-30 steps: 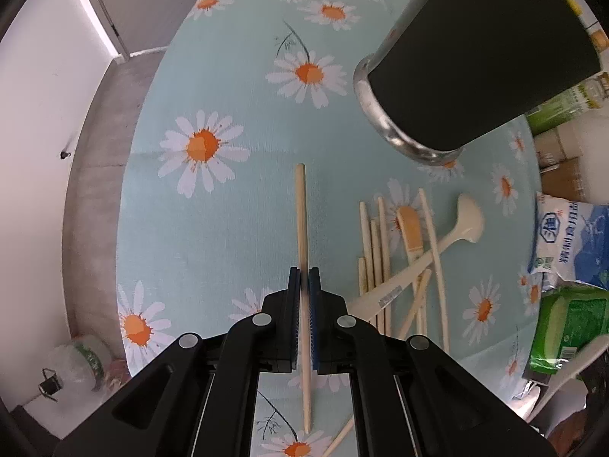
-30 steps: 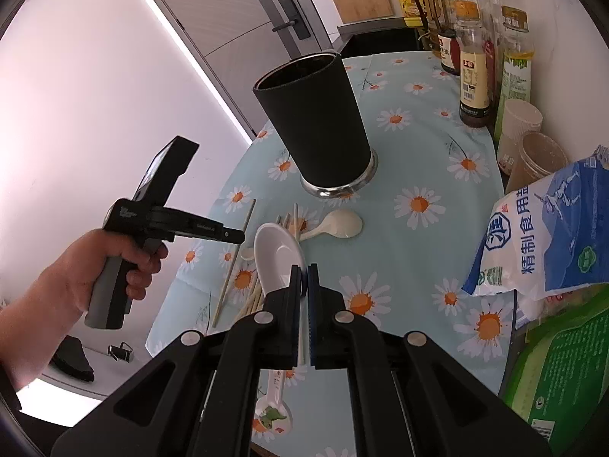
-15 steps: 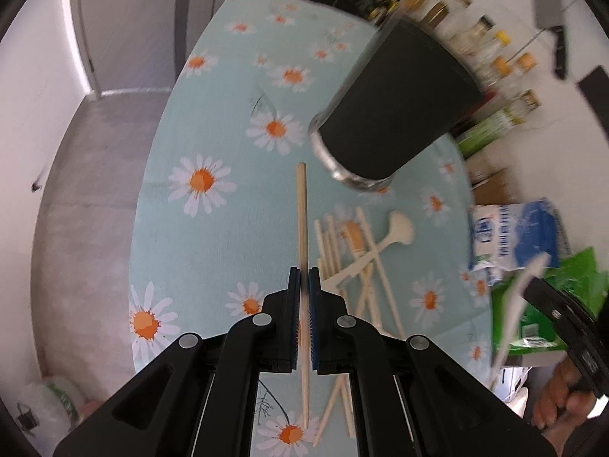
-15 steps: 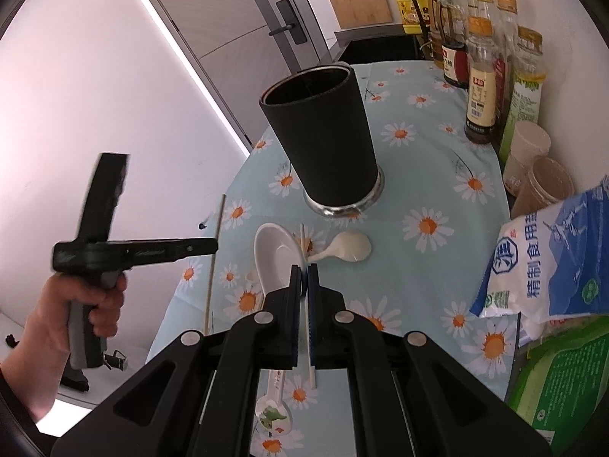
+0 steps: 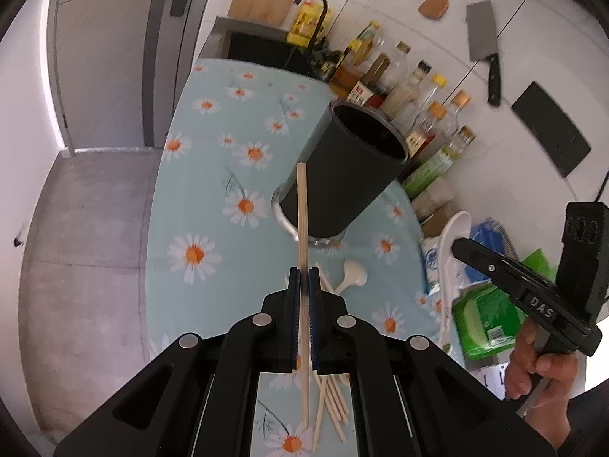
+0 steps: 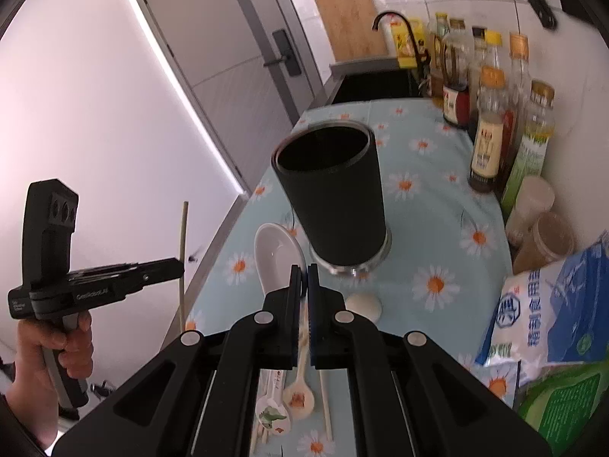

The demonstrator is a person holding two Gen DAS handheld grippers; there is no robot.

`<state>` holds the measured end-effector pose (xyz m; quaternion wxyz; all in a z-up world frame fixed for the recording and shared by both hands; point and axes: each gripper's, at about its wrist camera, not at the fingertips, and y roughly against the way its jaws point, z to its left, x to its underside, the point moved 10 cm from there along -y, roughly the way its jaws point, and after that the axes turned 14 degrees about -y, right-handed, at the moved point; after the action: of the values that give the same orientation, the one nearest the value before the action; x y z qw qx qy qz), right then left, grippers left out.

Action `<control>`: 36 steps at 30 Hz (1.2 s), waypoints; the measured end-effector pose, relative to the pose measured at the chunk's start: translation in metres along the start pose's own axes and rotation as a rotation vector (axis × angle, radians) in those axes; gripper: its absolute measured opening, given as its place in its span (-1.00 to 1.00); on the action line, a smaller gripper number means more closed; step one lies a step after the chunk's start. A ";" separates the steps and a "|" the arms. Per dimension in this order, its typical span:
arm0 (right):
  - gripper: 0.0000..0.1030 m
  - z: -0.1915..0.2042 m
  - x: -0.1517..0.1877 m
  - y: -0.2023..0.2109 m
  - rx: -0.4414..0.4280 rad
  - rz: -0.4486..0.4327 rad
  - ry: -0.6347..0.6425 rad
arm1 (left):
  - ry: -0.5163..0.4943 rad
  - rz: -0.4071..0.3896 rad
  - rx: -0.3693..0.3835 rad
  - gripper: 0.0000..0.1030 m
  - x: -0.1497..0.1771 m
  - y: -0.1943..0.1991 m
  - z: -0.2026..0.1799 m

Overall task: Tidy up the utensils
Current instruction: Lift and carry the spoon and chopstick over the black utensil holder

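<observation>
My left gripper [image 5: 303,280] is clamped tight on one chopstick [image 5: 302,205], gripped near its middle. The stick's long axis runs straight along the fingers: its far tip lies, in the left wrist view, over the side of the black holder [image 5: 342,175], and its near end hangs back under the gripper body. From the right wrist view the same chopstick [image 6: 184,243] stands close to upright, out past the table's left edge [image 6: 228,228], over the floor.

My right gripper [image 6: 303,278] is closed on the handle of a white spoon [image 6: 276,255]. The bowl sticks up and forward past the fingertips, just left of the holder [image 6: 335,190]. In the left wrist view the spoon [image 5: 453,236] stands nearly vertical, bowl on top.

The holder stands upright on the daisy cloth [image 5: 198,190], mouth open and dark inside. Bare cloth lies to its left, up to the table edge. On its right the room is tight: a row of bottles [image 6: 491,125] lines the wall, with jars [image 6: 540,224] and bags [image 6: 548,320] nearer.

Loose chopsticks [image 5: 331,400] lie on the cloth below my left gripper, and another pale spoon [image 5: 350,274] lies near the holder's base. Two more spoons [image 6: 289,396] lie under my right gripper.
</observation>
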<state>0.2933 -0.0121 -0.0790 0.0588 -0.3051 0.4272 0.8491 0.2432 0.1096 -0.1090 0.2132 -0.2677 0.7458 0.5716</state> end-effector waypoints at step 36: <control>-0.92 0.012 -0.171 -0.006 -0.036 -0.359 -0.074 | -0.219 -0.434 0.099 -0.94 -0.206 0.026 -0.044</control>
<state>0.4279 0.0282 0.0197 0.2194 -0.3461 0.3484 0.8430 0.3843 0.1043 0.0501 0.4234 -0.3471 0.6702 0.5010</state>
